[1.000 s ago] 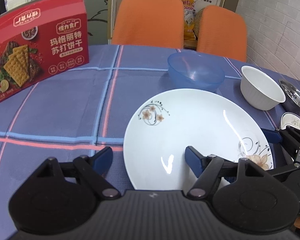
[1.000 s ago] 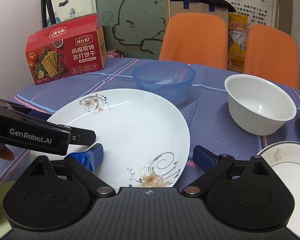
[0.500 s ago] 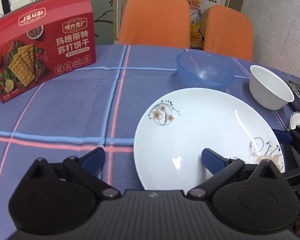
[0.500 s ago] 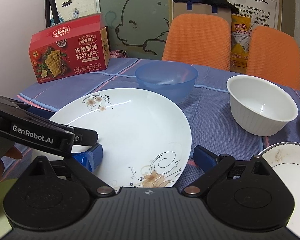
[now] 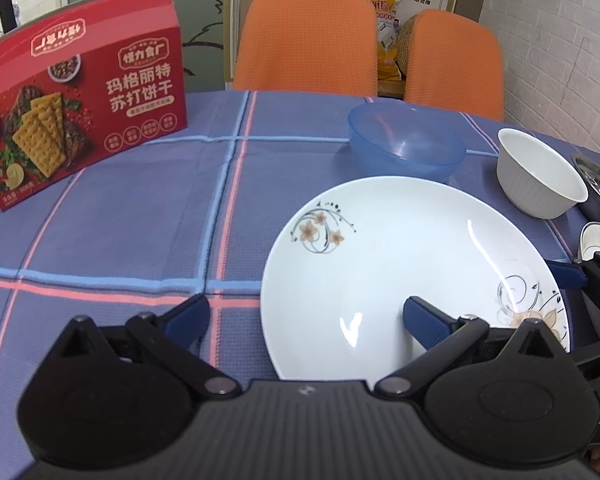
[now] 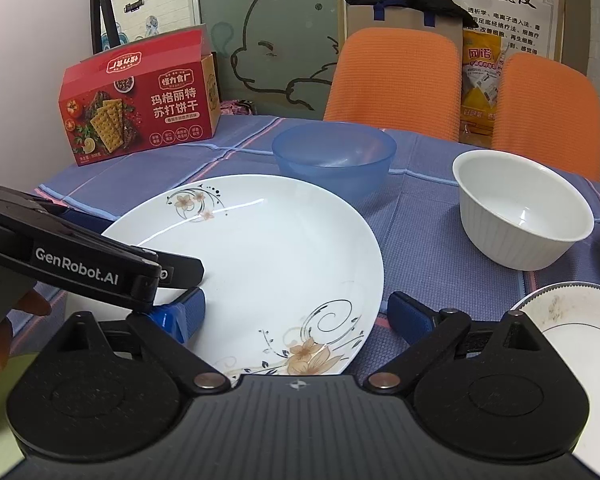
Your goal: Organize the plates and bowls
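- Since a second ago, the left gripper (image 5: 306,316) has been shifting leftward, so the large white plate (image 5: 412,276) is now sitting further right in its view; the plate itself is lying in the same spot on the table.
- The plate, decorated with flower prints, is resting flat on the blue checked tablecloth (image 5: 140,216), near the front edge.
- The left gripper is spread wide: its right finger (image 5: 424,322) is hanging over the plate, and its left finger is over the cloth.
- The right gripper (image 6: 296,316) is also spread wide, straddling the plate's near right rim and holding nothing.
- A blue plastic bowl (image 6: 334,160) is sitting just beyond the plate.
- A white ribbed bowl (image 6: 520,208) is standing to the right.
- A small patterned plate (image 6: 580,332) is lying at the near right.
- A red cracker box (image 5: 76,92) is standing at the far left.
- Two orange chairs (image 5: 308,40) are standing behind the table.
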The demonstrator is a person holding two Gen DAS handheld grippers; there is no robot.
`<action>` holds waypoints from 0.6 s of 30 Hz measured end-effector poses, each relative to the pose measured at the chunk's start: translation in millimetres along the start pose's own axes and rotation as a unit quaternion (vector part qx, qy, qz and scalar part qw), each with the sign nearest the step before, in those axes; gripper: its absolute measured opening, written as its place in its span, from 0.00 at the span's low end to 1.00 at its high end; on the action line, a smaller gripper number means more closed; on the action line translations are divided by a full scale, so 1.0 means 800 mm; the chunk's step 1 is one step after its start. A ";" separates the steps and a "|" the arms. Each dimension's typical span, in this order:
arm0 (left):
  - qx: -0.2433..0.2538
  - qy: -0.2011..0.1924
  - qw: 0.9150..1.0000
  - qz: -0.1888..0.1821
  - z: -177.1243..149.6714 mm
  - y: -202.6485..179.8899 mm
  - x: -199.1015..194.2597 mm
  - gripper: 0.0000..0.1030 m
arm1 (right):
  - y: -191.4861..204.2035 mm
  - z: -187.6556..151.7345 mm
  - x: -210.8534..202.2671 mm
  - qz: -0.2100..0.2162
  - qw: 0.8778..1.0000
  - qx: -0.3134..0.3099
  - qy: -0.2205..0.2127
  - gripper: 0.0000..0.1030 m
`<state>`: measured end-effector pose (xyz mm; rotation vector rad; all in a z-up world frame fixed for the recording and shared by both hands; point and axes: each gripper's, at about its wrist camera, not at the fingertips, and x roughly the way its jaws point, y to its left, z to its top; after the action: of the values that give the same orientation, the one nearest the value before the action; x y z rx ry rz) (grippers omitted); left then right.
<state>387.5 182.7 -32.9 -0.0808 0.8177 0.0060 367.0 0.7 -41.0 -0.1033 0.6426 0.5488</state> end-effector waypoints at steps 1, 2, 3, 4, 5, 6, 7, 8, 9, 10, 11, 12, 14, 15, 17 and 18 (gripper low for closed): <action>0.000 0.001 1.000 0.001 0.000 0.000 0.000 1.00 | 0.000 0.000 0.000 0.002 1.000 -0.001 0.001 0.83; -0.001 0.002 1.000 0.001 0.000 0.001 -0.001 1.00 | 0.000 0.001 0.000 0.003 1.000 -0.001 0.002 0.83; 0.000 0.004 1.000 0.001 0.001 0.000 -0.001 1.00 | 0.001 0.001 0.000 0.004 1.000 -0.002 0.003 0.83; 0.006 0.006 1.000 -0.002 0.001 -0.001 0.000 0.99 | 0.003 0.000 -0.001 0.009 1.000 -0.006 0.003 0.82; 0.008 0.003 1.000 -0.008 0.000 -0.003 -0.002 0.94 | 0.007 -0.001 -0.003 0.008 1.000 -0.014 0.000 0.80; 0.011 -0.002 1.000 -0.016 -0.001 -0.006 -0.003 0.88 | 0.011 -0.001 -0.003 0.014 1.000 -0.019 0.000 0.79; 0.018 -0.007 0.999 -0.026 -0.001 -0.010 -0.006 0.73 | 0.015 -0.001 -0.004 0.011 1.000 -0.019 0.001 0.79; 0.023 -0.008 0.999 -0.029 -0.001 -0.014 -0.009 0.69 | 0.016 0.000 -0.004 0.012 1.000 -0.018 0.003 0.80; 0.019 -0.006 0.999 -0.026 0.000 -0.015 -0.008 0.69 | 0.015 0.001 -0.003 0.012 1.000 -0.015 0.005 0.79; 0.018 -0.006 0.999 -0.026 0.001 -0.015 -0.007 0.69 | 0.014 0.003 -0.003 0.012 1.000 -0.010 0.008 0.79; 0.016 -0.004 0.999 -0.027 0.002 -0.014 -0.006 0.68 | 0.014 0.005 -0.003 0.010 1.000 -0.007 0.012 0.79; 0.013 -0.002 1.000 -0.025 0.004 -0.014 -0.007 0.68 | 0.015 0.006 -0.004 0.010 1.000 -0.002 0.014 0.79; 0.012 -0.010 1.000 -0.022 0.008 -0.013 -0.012 0.67 | 0.018 0.010 -0.008 0.009 1.000 0.001 0.013 0.79; 0.015 -0.018 1.000 -0.021 0.009 -0.014 -0.018 0.67 | 0.022 0.012 -0.013 0.006 1.000 -0.001 0.009 0.79; 0.013 -0.033 0.999 -0.022 0.012 -0.012 -0.034 0.67 | 0.031 0.017 -0.024 -0.002 1.000 -0.015 -0.003 0.79; 0.011 -0.037 0.999 -0.025 0.014 -0.010 -0.041 0.67 | 0.035 0.019 -0.029 -0.005 1.000 -0.022 -0.008 0.79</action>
<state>373.5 176.2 -1.0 -0.0802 0.7415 -0.0458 345.2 17.8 -12.7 -0.1428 0.6148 0.5545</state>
